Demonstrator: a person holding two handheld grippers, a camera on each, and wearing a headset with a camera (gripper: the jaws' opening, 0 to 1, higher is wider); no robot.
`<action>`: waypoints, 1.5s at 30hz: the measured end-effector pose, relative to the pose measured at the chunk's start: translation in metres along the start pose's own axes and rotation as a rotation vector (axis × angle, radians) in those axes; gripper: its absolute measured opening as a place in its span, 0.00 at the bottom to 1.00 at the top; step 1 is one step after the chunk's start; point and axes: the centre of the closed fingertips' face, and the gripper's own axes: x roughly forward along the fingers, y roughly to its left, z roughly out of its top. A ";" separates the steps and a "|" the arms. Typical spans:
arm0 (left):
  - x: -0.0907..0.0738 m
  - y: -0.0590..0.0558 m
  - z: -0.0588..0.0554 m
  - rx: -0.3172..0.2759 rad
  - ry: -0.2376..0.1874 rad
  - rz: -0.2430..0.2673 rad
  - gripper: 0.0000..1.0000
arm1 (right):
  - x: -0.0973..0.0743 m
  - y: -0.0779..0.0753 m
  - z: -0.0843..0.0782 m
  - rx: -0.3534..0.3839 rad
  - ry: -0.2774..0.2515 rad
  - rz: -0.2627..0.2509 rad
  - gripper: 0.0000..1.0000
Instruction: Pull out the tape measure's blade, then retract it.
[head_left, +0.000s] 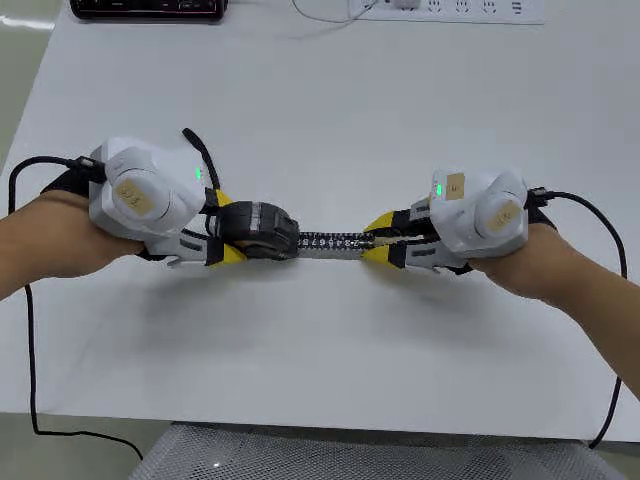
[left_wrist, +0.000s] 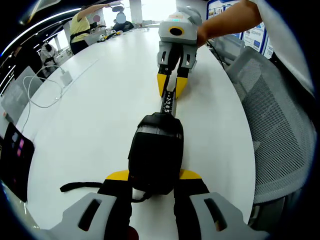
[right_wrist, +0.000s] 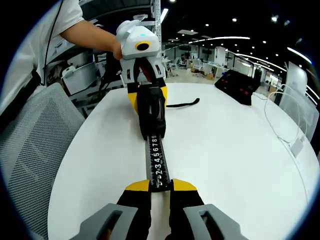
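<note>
Blade (right_wrist: 155, 160), narrow dark metal strip w/ pale printed digits, is out of its case by a short run only. Landmark for this entry = black, rounded plastic tape measure case (head_left: 258, 230), lying on the white tabletop (head_left: 330, 100) in front of me.

L gripper (left_wrist: 154, 175) (white body, yellow-tipped jaws): jaws closed onto the case from its rear, one tip each side, gripping it. R gripper (right_wrist: 156, 186), same build: sits at the far end of the blade from the case, jaws nearly together, pinching the blade tip betw. the yellow tips. Blade runs straight from case mouth to R jaws, no sag or twist visible. Thin black wrist strap (right_wrist: 182, 103) lies loose on the table just beside the case's rear end.

Judgement: I'm in the pull-out/retract cycle, but can't tell direction from a still. W/ so little blade exposed, I read it as early in the pull.

How I'd run it:
- Pin the case flat w/ L, no roll.
- Move R directly away from the case along the blade line, level w/ the case mouth, so the strip doesn't kink or drag sideways at the slot.
- Firm pinch on R: the tip is thin, so slip risk.
- For retract, walk R back toward the case under tension. Don't just let go, as spring return could whip.
- Keep strap clear of L jaws.
</note>
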 end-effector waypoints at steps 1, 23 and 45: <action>0.000 0.000 0.000 0.000 0.000 0.000 0.27 | -0.001 0.000 -0.001 0.000 0.002 -0.001 0.09; 0.000 -0.001 0.001 0.004 0.001 -0.002 0.27 | -0.018 -0.001 -0.016 0.016 0.044 -0.021 0.08; 0.000 0.000 0.001 0.003 -0.001 -0.004 0.27 | -0.038 0.001 -0.026 0.022 0.071 -0.039 0.08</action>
